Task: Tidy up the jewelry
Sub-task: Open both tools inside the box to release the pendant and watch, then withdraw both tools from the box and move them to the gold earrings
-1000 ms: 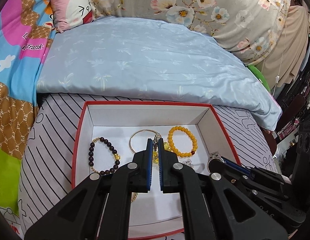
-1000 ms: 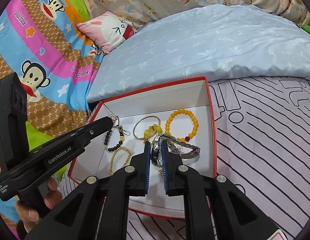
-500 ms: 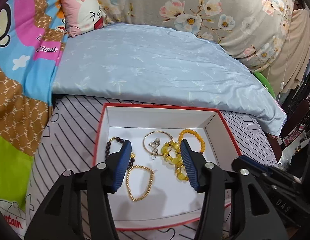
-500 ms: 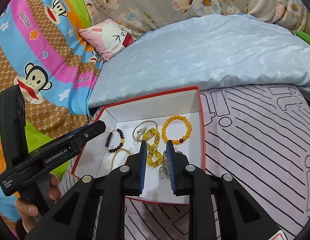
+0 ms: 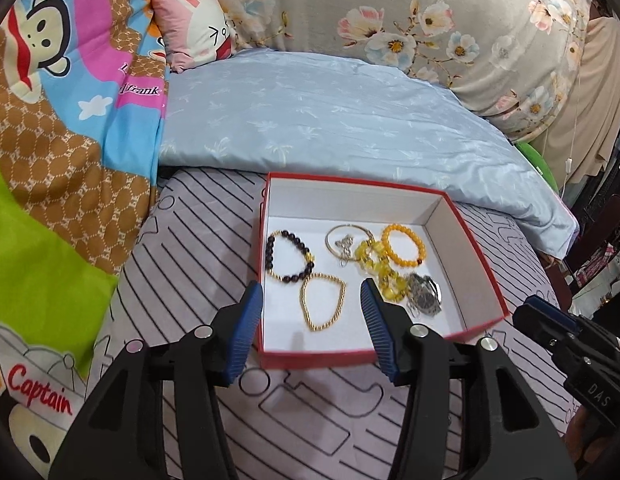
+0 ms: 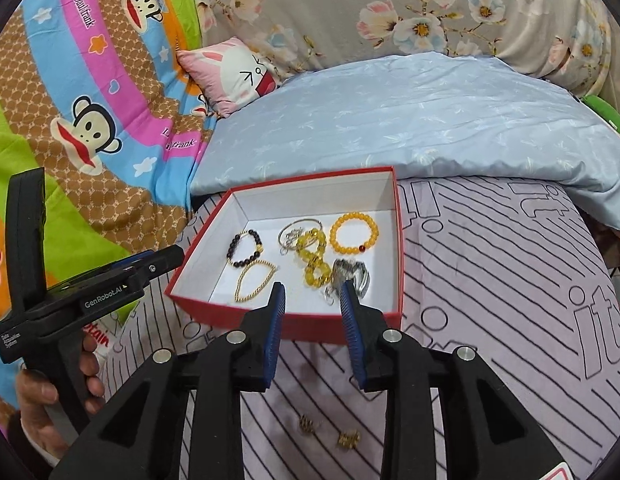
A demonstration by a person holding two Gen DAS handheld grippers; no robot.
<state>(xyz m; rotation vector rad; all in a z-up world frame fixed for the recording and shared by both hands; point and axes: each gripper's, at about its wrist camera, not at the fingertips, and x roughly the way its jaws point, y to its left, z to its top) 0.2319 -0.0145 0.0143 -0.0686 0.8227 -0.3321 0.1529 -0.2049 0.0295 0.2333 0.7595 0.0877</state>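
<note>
A red box (image 5: pixel 476 244) with a white inside lies on the striped bedcover; it also shows in the right wrist view (image 6: pixel 399 240). In it lie a dark bead bracelet (image 5: pixel 288 258), a gold bead bracelet (image 5: pixel 324 302), a thin bangle with a silver piece (image 5: pixel 344 240), a yellow chunky bracelet (image 5: pixel 380 268), an orange bead bracelet (image 5: pixel 404 246) and a silver watch (image 5: pixel 424 298). My left gripper (image 5: pixel 310 308) is open and empty above the box's near edge. My right gripper (image 6: pixel 312 300) is open and empty, just before the box. Two small gold pieces (image 6: pixel 330 432) lie on the cover near me.
A light blue pillow (image 5: pixel 330 120) lies behind the box. A cartoon monkey blanket (image 5: pixel 70 80) is at the left, a pink rabbit cushion (image 5: pixel 194 24) and a floral cover (image 5: pixel 430 20) at the back. The bed's edge drops off at the right.
Both grippers opened and drew back from the box. The left let go of the silver piece by the bangle; the right let go of the watch, which now lies in the box.
</note>
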